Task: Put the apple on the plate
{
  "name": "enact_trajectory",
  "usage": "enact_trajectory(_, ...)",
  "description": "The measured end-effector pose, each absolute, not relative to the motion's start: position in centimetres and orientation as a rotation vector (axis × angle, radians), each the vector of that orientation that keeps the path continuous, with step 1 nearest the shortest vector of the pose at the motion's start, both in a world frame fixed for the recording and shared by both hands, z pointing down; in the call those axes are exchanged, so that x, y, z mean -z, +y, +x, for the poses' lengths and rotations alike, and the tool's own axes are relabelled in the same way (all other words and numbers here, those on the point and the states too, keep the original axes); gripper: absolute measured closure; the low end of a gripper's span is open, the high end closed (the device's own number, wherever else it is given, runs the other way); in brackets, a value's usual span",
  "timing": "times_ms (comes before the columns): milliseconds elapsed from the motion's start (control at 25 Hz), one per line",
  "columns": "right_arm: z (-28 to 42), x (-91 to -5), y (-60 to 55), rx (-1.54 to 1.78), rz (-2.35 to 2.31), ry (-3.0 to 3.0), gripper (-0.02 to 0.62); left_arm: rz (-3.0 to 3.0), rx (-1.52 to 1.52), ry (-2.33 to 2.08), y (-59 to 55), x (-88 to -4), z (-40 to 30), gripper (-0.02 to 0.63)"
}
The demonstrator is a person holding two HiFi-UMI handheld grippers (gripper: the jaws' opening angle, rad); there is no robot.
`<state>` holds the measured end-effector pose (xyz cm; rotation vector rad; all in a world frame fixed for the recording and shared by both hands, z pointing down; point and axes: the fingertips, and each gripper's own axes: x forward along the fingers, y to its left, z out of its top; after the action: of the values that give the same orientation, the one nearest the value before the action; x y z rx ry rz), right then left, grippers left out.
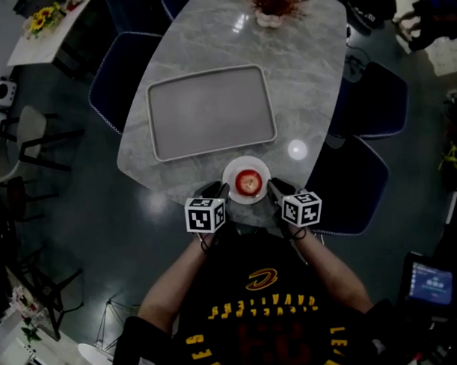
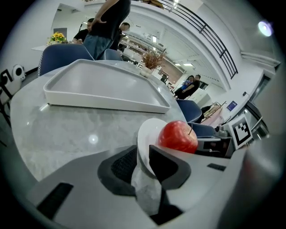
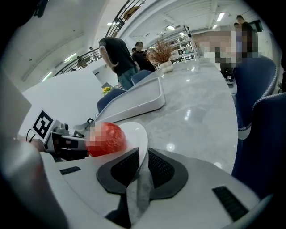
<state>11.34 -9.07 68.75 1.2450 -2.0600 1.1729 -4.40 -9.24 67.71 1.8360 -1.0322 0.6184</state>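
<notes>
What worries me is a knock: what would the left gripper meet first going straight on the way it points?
Probably the apple. The left gripper has the rim of the plate between its jaws, and the apple sits on the plate just ahead, though depth is hard to judge.

Head view dim; gripper views bright, edges fisheye-warped and dark.

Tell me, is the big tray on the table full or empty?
Empty: the head view shows the tray bare inside; the apple sits on the plate nearer the person.
</notes>
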Motion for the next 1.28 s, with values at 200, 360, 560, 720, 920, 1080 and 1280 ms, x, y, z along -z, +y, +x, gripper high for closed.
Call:
enact_trajectory(200,11.2,-69.2,-9.1,-1.223,1.231,-2.051,0.528,1.809,-0.617,-0.985,-8.9,-68.5,-3.8,0.522)
enact_trajectory(360,11.2,-69.4,-9.0,-1.329,1.216,-2.042,0.531,1.783,-0.603,-0.968,-8.6,-69.0,-3.5,0.522)
enact_trajectory(560,10.8,-69.0,-8.9,-1.432,1.216,-2.027,0.543,1.731,-0.528,-0.954,-8.6,-68.9,-3.8,0.543)
enact_trajectory(720,10.9,-68.5,-8.6,-1.524,1.228,-2.02,0.555,1.719,-0.48,-0.956,-8.7,-67.7,-4.1,0.563)
enact_trajectory(920,10.5,-66.8,-9.4,-1.627,1.213,-2.025,0.559,1.661,-0.38,-0.927,-9.4,-66.0,-4.8,0.569)
enact_trajectory(1080,9.7,-64.1,-11.0,-1.714,1.196,-2.091,0.563,1.622,-0.256,-0.906,-10.5,-64.2,-5.8,0.571)
enact_trajectory(1280,8.1,-60.2,-12.8,-1.812,1.138,-2.191,0.568,1.61,-0.145,-0.875,-12.0,-61.2,-7.3,0.574)
